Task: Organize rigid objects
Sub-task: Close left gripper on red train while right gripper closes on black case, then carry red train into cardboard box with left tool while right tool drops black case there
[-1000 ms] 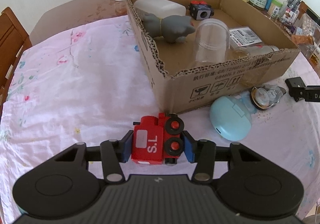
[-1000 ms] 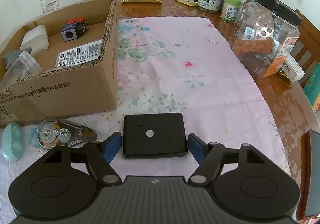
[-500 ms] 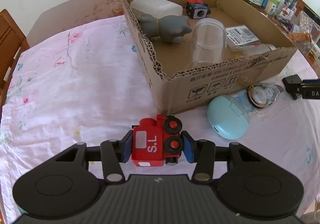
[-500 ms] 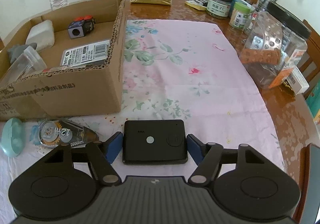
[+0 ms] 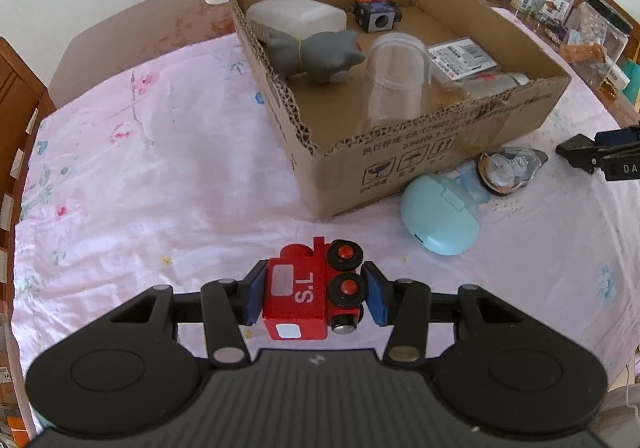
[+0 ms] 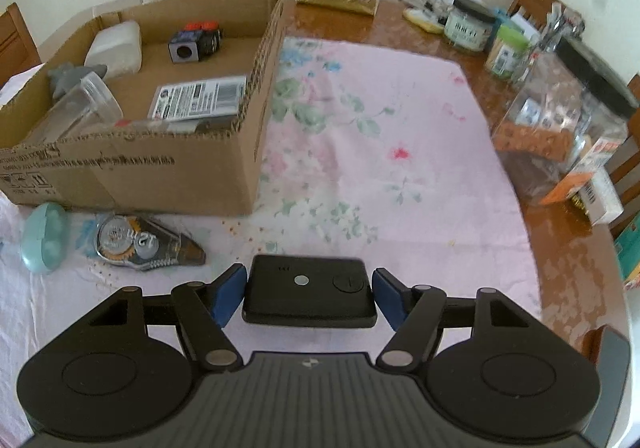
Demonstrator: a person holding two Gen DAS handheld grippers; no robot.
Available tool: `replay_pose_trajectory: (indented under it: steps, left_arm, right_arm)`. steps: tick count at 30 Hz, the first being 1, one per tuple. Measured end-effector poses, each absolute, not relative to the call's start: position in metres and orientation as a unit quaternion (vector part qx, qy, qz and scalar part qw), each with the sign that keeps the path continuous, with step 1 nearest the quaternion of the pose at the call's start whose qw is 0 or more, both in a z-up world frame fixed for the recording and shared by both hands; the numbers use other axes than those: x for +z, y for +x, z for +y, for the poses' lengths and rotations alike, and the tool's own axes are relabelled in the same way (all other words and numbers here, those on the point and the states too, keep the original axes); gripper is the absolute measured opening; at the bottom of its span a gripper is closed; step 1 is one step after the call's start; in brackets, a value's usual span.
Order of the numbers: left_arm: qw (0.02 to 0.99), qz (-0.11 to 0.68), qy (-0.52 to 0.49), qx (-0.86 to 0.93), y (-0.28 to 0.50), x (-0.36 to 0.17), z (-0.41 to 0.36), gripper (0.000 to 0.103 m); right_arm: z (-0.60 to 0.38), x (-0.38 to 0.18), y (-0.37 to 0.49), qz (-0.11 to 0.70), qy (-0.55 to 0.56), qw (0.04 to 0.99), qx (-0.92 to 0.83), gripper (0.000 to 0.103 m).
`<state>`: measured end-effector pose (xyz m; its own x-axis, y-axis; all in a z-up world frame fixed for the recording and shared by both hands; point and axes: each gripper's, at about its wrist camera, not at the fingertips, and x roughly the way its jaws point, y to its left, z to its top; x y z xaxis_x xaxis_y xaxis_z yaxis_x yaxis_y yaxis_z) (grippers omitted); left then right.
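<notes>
We hold the red toy train (image 5: 310, 294) between the blue fingers (image 5: 254, 298) of our left gripper (image 5: 314, 298); both pads press on its sides, so the grip is fully closed on it. The train lies on its side, its black wheels with red hubs turned up and to the right, just above the pink floral cloth (image 5: 140, 168) that covers the counter. It sits near the front corner of the cardboard box (image 5: 400, 164), clear of it.

Our right gripper (image 6: 308, 298) straddles the flat black device (image 6: 310, 296). Its jaws have just been closing, and the blue fingers (image 6: 228, 298) now stand against the device's two short ends; we cannot tell whether the right pad fully touches it.

Both grippers point steeply downward toward the cloth.

The train is glossy, blocky wood or plastic with white patches and the letters "S.L". The device is matte, rectangular, round-cornered, with a small silver dot. The box is raw corrugated cardboard with ragged edges; inside lie a grey soft-looking animal toy (image 5: 316, 56), a clear plastic cup (image 5: 396, 80) and a white container (image 5: 296, 18). Beside the box rest a smooth pale-blue oval case (image 5: 440, 218) and a clear tape dispenser (image 6: 140, 244).
</notes>
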<state>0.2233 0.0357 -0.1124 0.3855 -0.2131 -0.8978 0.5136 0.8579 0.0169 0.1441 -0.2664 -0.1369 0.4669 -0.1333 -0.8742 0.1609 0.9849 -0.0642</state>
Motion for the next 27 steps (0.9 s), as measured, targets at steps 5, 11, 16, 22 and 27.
replay_pose_trajectory:
  steps: [5, 11, 16, 22, 27]
  left_arm:
    - [0.816, 0.514, 0.144, -0.221, 0.222, -0.117, 0.036, 0.048]
    - [0.815, 0.517, 0.142, -0.219, 0.224, -0.121, 0.035, 0.049]
    - [0.816, 0.521, 0.133, -0.213, 0.227, -0.126, 0.036, 0.049]
    - [0.815, 0.523, 0.132, -0.213, 0.227, -0.125, 0.038, 0.048]
    - [0.813, 0.523, 0.139, -0.216, 0.225, -0.115, 0.037, 0.048]
  right_arm:
    - [-0.267, -0.146, 0.143, 0.517, 0.025, 0.851, -0.084, 0.074]
    - [-0.269, -0.15, 0.146, 0.512, 0.032, 0.854, -0.085, 0.074]
    - [-0.266, -0.149, 0.146, 0.514, 0.023, 0.853, -0.083, 0.074]
    - [-0.264, -0.142, 0.144, 0.513, 0.02, 0.854, -0.077, 0.074]
    - [-0.262, -0.127, 0.143, 0.505, 0.012, 0.86, -0.066, 0.074]
